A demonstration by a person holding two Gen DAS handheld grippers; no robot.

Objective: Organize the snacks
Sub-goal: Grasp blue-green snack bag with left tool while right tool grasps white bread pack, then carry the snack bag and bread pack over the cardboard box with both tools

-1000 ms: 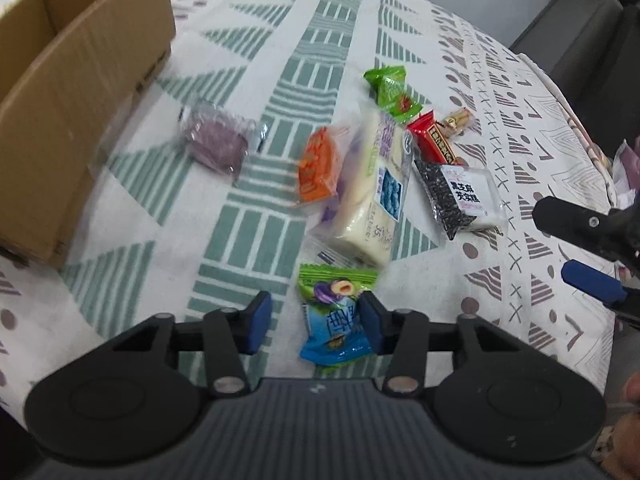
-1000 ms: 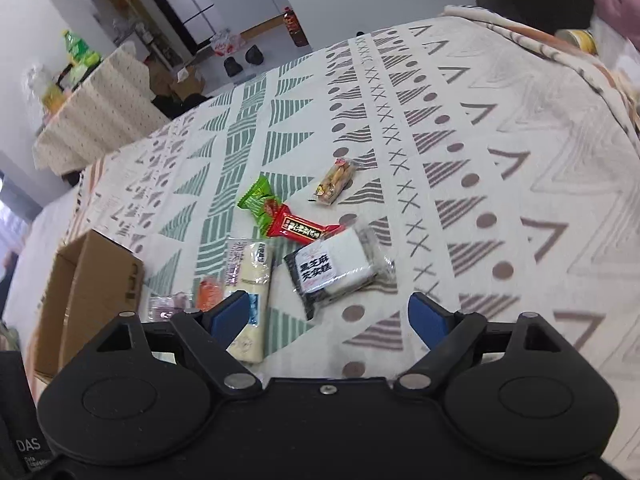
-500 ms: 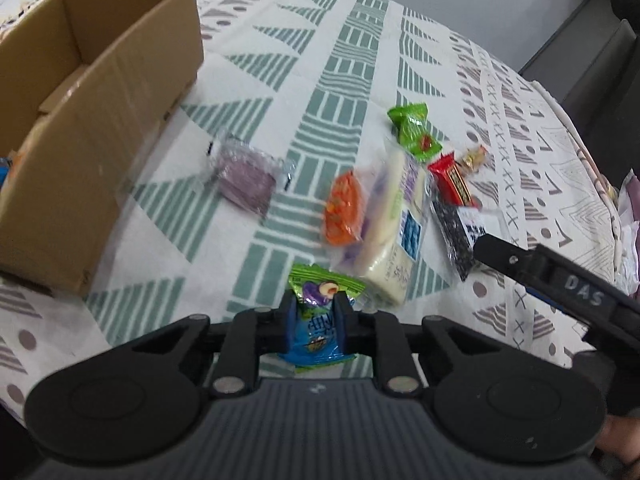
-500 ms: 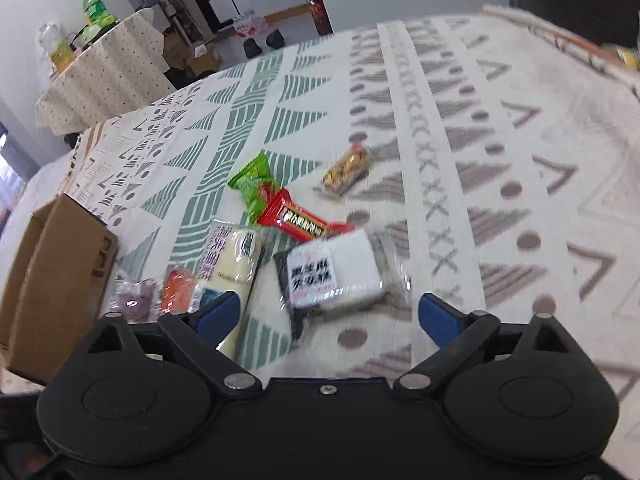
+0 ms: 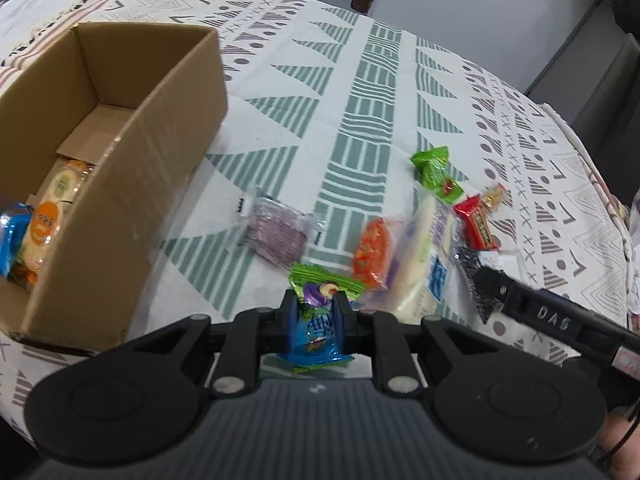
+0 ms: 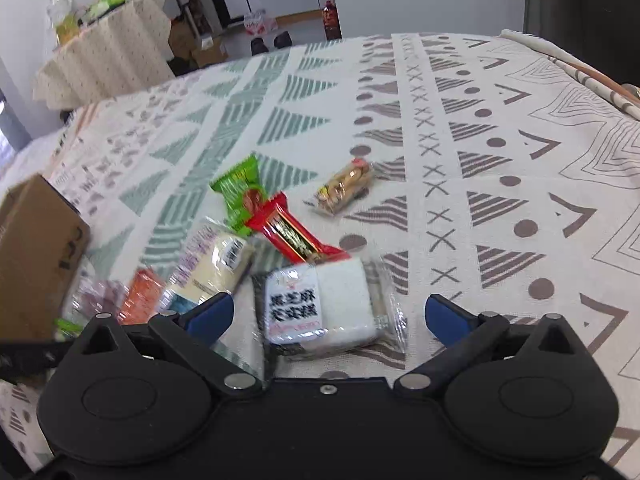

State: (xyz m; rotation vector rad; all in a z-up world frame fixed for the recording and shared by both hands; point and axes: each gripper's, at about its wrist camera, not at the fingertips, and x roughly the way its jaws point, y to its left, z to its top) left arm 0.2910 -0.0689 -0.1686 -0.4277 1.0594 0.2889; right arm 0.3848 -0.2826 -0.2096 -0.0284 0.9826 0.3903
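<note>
Our left tongs (image 5: 315, 322) are now clenched on the blue-and-green foil snack packet (image 5: 316, 320), lifted off the patterned tabletop (image 5: 360, 100); a second ago they were spread either side of it as it lay flat. The open brown cardboard box (image 5: 132, 200) near the tabletop's left edge has come closer. Our right tongs (image 6: 326, 316) remain released, closer over the black-and-white wrapped cake (image 6: 324, 306) than before.

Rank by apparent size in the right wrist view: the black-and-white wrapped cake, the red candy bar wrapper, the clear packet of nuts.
1. Black-and-white wrapped cake, though it lies nearest the camera.
2. Red candy bar wrapper.
3. Clear packet of nuts, farthest away, so its real size is unsure.
</note>
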